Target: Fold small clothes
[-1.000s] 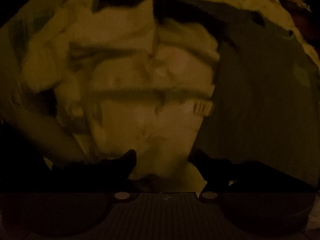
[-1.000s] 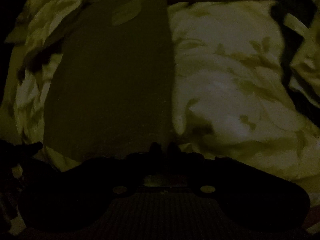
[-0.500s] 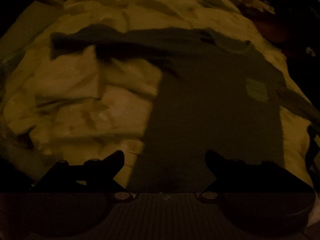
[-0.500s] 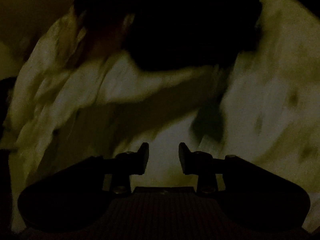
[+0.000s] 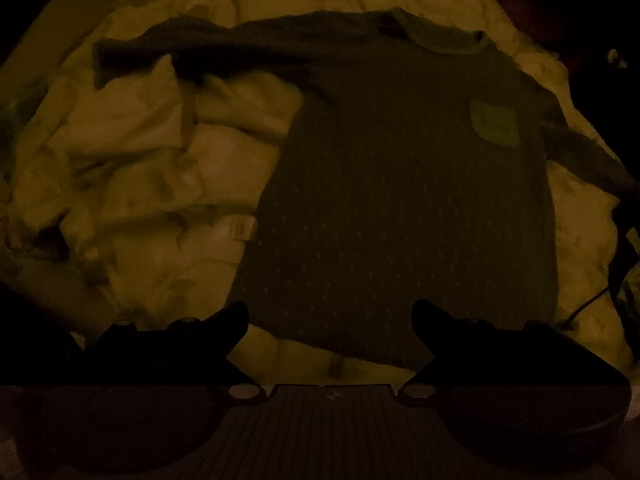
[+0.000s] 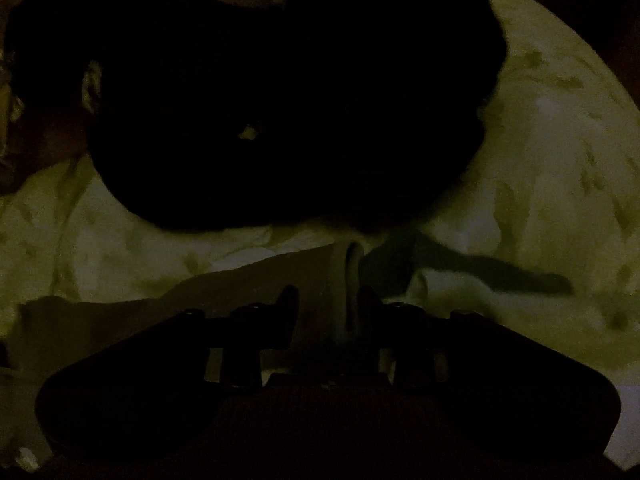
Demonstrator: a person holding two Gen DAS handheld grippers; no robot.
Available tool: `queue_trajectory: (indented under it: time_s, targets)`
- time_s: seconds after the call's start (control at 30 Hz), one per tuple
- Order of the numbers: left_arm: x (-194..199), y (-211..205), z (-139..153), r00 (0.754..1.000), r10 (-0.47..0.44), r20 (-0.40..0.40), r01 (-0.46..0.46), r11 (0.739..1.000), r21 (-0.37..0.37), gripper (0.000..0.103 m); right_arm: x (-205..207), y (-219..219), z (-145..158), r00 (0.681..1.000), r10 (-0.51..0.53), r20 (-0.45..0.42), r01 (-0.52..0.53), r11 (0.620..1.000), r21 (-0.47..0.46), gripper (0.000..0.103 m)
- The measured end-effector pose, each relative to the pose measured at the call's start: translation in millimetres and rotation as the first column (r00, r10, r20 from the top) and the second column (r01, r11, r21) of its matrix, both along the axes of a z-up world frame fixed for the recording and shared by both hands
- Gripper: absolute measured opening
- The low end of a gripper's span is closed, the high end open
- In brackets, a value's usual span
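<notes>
Dark long-sleeved shirt (image 5: 404, 208) spread flat on rumpled pale bedding (image 5: 160, 184), left hand-held gripper (image 5: 330, 320) wide apart at its hem, right hand-held gripper (image 6: 328, 300) parted, holding nothing

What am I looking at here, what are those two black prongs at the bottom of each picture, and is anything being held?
There is no robot. A person holds a hand-held gripper in each hand, and each gripper has a camera looking forward along its two fingers. Those fingers are the black prongs.

The left camera's picture shows the left gripper with its fingers wide apart, holding nothing. Ahead lies a small dark long-sleeved shirt, spread flat, with a pale pocket on the chest. It rests on a rumpled pale patterned blanket.

The right camera's picture shows the right gripper, fingers also apart, over a strip of dark cloth, apparently not gripping it. The large black shape beyond is too dark to identify.
</notes>
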State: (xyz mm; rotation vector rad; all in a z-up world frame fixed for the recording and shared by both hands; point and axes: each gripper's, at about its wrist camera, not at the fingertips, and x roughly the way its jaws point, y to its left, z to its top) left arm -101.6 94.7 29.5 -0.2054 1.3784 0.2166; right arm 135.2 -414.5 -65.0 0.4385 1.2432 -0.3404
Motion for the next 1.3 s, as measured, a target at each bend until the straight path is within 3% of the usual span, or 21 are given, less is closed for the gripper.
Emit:
queue_trajectory:
  time_s: [0.17, 0.27, 0.57, 0.7, 0.83, 1.1, 1.3]
  targets:
    - [0.1, -11.9, -0.9, 0.999, -0.034, -0.028, 0.034, 0.999, -0.003, 0.103, 8.9, 0.0, -16.6, 1.000, -0.006, -0.018, 0.006, 1.000, -0.006, 0.036]
    - [1.8, -17.3, -1.1, 0.998, -0.057, -0.029, 0.057, 0.998, -0.003, 0.103, 7.8, -3.2, -11.1, 1.000, 0.013, 0.025, -0.014, 1.000, 0.009, 0.004]
    - [17.7, -21.4, -5.5, 0.999, -0.043, -0.008, 0.042, 0.998, -0.050, 0.103, -25.6, -14.8, 55.7, 0.959, 0.026, 0.282, -0.058, 0.993, 0.107, 0.004]
    - [23.4, -25.1, -4.3, 0.998, -0.064, 0.005, 0.064, 0.996, -0.058, 0.103, -34.3, -20.8, 68.7, 0.953, 0.014, 0.303, -0.034, 0.997, 0.062, 0.004]
    - [25.7, -23.8, -4.5, 0.998, -0.070, 0.008, 0.071, 0.995, -0.065, 0.103, -37.1, -27.7, 65.6, 0.956, -0.030, 0.292, 0.008, 0.997, 0.077, 0.004]
    - [21.3, -10.4, -8.2, 0.999, -0.050, -0.009, 0.049, 0.995, -0.086, 0.103, -23.3, 30.6, 80.2, 0.940, 0.034, 0.340, -0.094, 0.982, 0.161, 0.004]
    - [13.3, 6.7, -6.3, 1.000, -0.029, -0.001, 0.028, 0.995, -0.096, 0.103, -10.7, 138.9, 98.9, 0.897, 0.186, 0.402, -0.299, 0.924, 0.240, 0.004]
